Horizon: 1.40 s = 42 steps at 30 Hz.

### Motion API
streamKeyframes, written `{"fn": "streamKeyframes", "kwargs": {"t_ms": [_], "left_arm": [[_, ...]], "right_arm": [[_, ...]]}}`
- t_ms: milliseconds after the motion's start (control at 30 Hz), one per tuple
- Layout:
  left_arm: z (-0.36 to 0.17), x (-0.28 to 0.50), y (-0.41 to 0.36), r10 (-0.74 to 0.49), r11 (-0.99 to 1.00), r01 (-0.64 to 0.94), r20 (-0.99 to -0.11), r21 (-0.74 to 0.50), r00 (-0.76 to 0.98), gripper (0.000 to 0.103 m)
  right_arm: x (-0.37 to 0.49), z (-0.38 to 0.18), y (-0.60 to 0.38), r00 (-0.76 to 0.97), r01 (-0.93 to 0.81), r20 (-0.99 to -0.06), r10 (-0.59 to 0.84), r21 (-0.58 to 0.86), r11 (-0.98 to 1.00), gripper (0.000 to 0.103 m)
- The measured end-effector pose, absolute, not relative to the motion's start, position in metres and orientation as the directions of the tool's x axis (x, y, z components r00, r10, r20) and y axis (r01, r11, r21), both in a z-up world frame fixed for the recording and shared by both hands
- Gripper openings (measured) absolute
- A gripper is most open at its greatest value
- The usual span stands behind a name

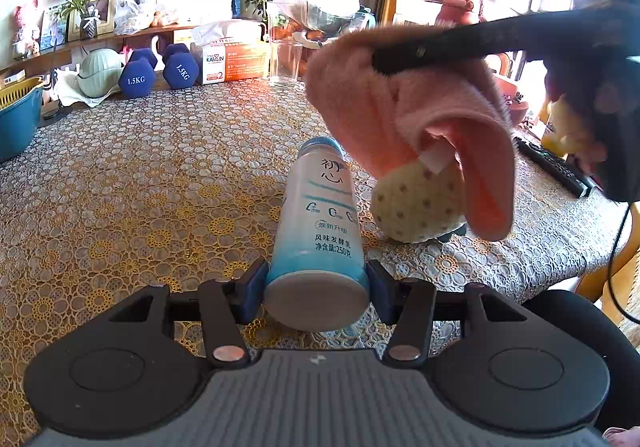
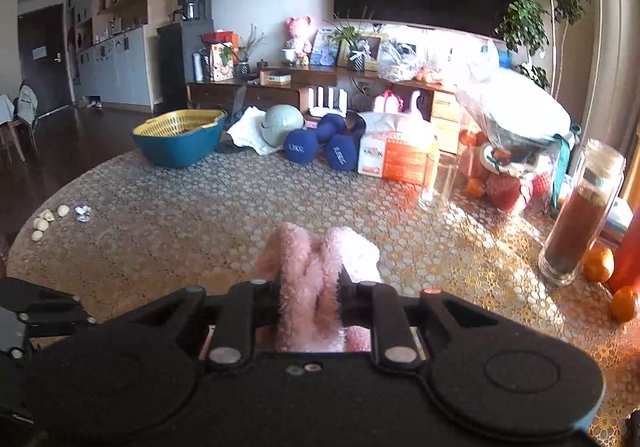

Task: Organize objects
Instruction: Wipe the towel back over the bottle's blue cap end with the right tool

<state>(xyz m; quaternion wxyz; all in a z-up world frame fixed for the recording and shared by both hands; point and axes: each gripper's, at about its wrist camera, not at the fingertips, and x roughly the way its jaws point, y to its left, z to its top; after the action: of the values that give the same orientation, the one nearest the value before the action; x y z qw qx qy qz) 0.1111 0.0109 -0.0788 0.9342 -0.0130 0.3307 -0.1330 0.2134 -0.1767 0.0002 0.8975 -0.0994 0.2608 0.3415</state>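
The left tool gripped a white-and-blue plastic bottle; beside the bottle, the right tool clamped a pink fluffy plush toy above the lace-covered worktop.

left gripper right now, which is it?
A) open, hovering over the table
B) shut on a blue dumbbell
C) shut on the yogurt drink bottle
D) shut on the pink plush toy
C: in the left wrist view the left gripper has its blue pads against both sides of the yogurt drink bottle; the pink plush toy is held by the right gripper.
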Motion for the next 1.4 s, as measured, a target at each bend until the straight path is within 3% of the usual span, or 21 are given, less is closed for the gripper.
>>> {"fn": "streamKeyframes", "kwargs": {"t_ms": [233,600,800,1400], "left_arm": [[-0.079,0.111,0.010,-0.257,0.964,0.241,-0.613,-0.111,0.747,0.053],[-0.080,0.110,0.007,-0.251,0.964,0.249,-0.613,-0.090,0.749,0.053],[-0.079,0.110,0.007,-0.247,0.965,0.248,-0.617,-0.086,0.748,0.053],[-0.080,0.111,0.008,-0.246,0.965,0.249,-0.619,-0.084,0.746,0.053]], "right_arm": [[0.166,0.026,-0.152,0.516,-0.817,-0.499,0.696,-0.043,0.575,0.020],[0.131,-0.004,-0.117,0.343,-0.911,-0.611,0.713,-0.031,0.411,0.019],[0.141,-0.014,-0.115,0.311,-0.905,-0.638,0.705,0.028,0.426,0.020],[0.198,-0.029,-0.126,0.450,-0.827,-0.642,0.620,-0.038,0.561,0.021]]}}
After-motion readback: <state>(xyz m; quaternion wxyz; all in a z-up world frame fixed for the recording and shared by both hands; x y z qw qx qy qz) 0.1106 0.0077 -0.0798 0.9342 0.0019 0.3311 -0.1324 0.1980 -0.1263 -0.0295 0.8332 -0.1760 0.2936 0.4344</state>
